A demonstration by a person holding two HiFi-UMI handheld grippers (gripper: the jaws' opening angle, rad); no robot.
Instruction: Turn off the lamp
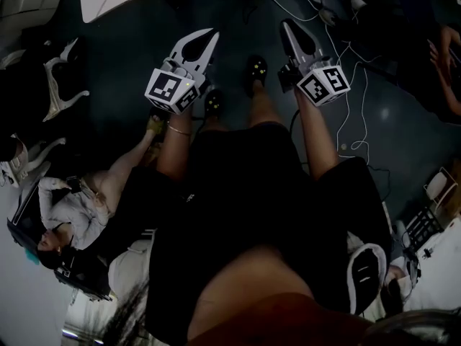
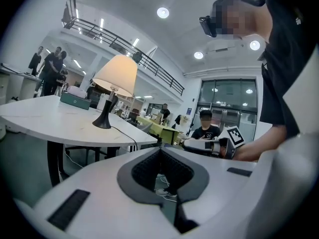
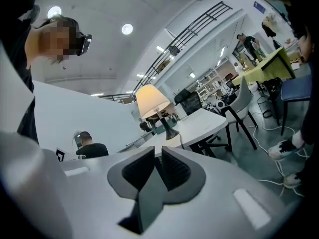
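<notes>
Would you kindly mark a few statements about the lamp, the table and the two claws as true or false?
1. The table lamp with a cream shade and black base stands on the white table. True.
2. The left claw grips the lamp's base. False: it is well away from the lamp, with nothing between its jaws.
3. A green box lies on the table beyond the lamp. True.
4. Both claws rest on the tabletop. False: the left claw and the right claw hang over the dark floor, in front of the person's legs.
5. A dark cord leaves the lamp's base. True.
</notes>
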